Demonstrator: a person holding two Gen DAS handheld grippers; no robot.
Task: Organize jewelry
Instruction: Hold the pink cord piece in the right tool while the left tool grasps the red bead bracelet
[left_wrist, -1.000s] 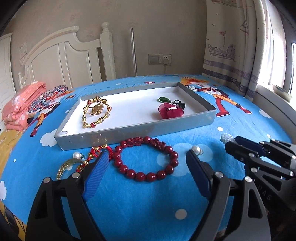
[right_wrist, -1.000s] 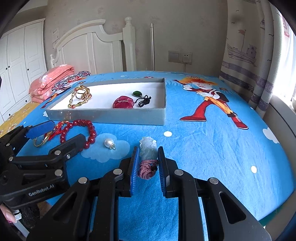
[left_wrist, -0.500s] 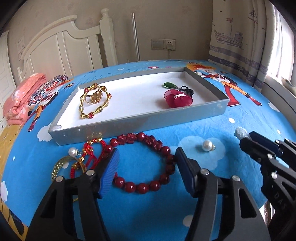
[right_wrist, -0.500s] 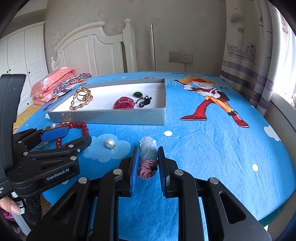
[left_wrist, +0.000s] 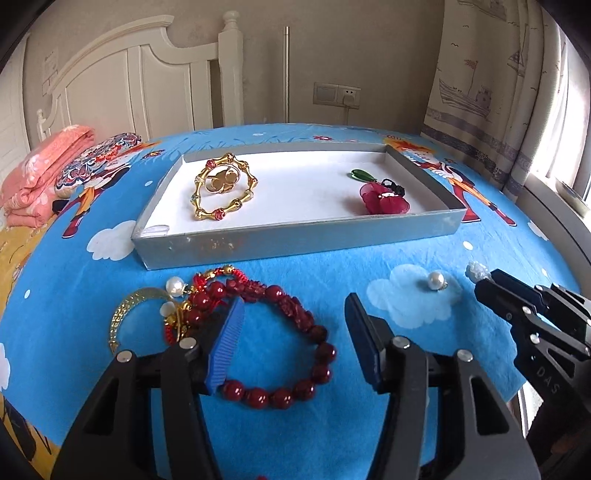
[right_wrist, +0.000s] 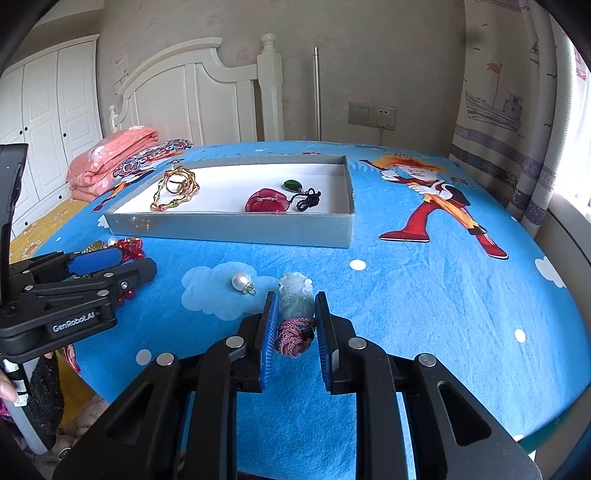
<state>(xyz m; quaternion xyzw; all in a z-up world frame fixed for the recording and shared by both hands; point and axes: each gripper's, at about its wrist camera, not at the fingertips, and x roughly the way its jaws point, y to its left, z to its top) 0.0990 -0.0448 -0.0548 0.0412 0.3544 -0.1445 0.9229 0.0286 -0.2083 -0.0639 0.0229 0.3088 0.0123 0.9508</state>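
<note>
Our left gripper (left_wrist: 295, 332) hangs over the red bead bracelet (left_wrist: 280, 343) on the blue bedsheet (left_wrist: 424, 387), jaws spread wide around it — one blue pad above the beads' left side. Our right gripper (right_wrist: 293, 321) has its jaws clamped on a pale jade pendant (right_wrist: 293, 299) with its pink cord. A pearl (right_wrist: 242, 282) lies just beside it; the grey tray (left_wrist: 295, 242) holds a gold bracelet (left_wrist: 221, 188).

Soft daylight enters from the window (left_wrist: 576, 155) at right, blown out white behind the curtain (right_wrist: 517, 110). Room evenly bright; shadows faint. Both views sharp, strong fisheye bowing, dark vignette in corners. Mild glare on the tray (left_wrist: 295, 240) front wall.
</note>
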